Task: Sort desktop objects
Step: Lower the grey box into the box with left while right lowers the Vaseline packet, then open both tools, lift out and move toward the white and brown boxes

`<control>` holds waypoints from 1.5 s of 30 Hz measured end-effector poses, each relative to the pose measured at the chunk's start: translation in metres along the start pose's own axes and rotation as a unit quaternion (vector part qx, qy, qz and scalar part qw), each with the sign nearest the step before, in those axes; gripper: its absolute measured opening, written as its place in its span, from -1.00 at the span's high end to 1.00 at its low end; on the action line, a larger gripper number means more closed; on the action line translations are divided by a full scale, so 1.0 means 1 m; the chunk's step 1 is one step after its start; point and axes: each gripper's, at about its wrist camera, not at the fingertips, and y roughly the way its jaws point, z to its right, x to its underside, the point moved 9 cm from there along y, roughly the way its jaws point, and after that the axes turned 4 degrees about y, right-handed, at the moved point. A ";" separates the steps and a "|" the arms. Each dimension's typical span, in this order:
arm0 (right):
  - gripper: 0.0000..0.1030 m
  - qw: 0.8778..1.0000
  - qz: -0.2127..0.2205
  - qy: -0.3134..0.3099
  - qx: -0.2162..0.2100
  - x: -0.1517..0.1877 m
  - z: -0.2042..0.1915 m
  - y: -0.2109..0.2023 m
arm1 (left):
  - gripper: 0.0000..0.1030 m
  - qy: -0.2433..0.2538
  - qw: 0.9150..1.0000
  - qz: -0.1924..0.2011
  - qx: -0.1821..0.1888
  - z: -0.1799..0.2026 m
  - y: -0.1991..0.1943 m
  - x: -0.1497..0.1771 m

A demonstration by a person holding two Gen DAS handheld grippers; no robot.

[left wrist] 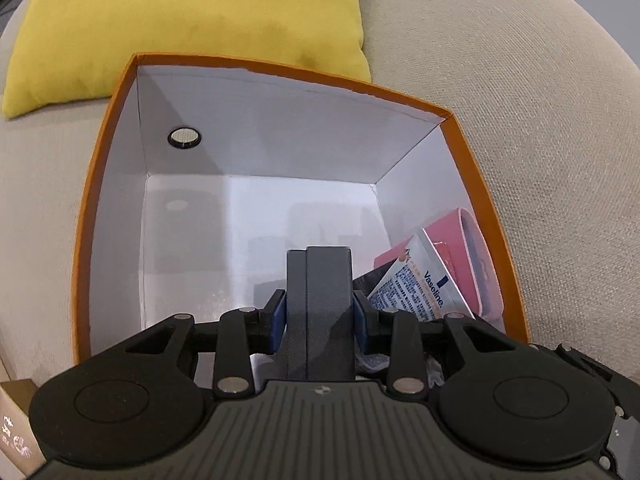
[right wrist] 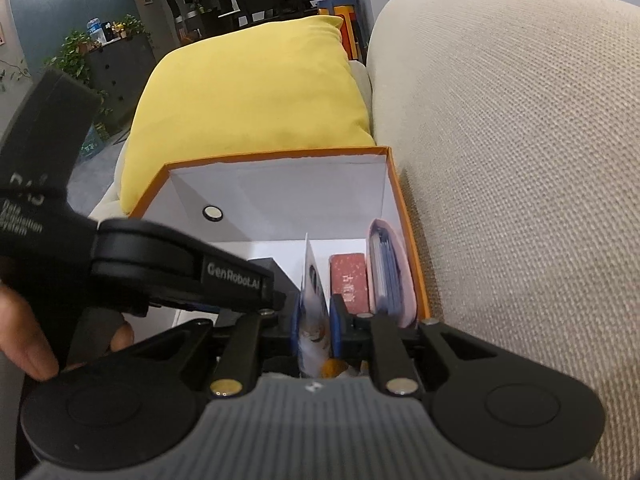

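Beige fabric sofa (left wrist: pixel 520 120), yellow cushion (left wrist: pixel 188 28) behind orange-rimmed white box (left wrist: pixel 280 136), pink case (left wrist: pixel 476 256) against its right wall, left gripper (left wrist: pixel 320 312) clamping dark grey block (left wrist: pixel 320 304) inside box, right gripper (right wrist: pixel 314 320) around thin Vaseline tube (right wrist: pixel 312 292), contact unclear.

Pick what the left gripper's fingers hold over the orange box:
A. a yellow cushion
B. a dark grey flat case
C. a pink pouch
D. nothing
B: in the left wrist view the left gripper has its blue fingers pressed on both sides of a dark grey flat case, held upright above the white floor of the orange box.
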 end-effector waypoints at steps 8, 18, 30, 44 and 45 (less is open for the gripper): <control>0.66 1.000 0.005 0.004 -0.015 -0.009 -0.001 -0.003 | 0.17 -0.041 0.997 -0.023 0.055 -0.008 -0.011 0.002; 0.94 1.000 0.024 -0.004 -0.009 -0.007 -0.004 -0.003 | 0.16 -0.038 0.996 -0.028 0.075 -0.004 -0.008 -0.001; 0.81 1.000 0.003 -0.010 -0.006 -0.003 -0.005 -0.003 | 0.15 -0.064 0.991 -0.048 0.106 -0.008 -0.014 0.004; 0.66 1.000 -0.005 -0.016 0.011 0.001 -0.008 -0.012 | 0.15 -0.027 0.996 -0.023 0.081 -0.002 -0.034 0.005; 0.66 1.000 -0.006 -0.015 0.013 0.001 -0.008 -0.014 | 0.15 -0.024 0.996 -0.021 0.081 -0.001 -0.037 0.006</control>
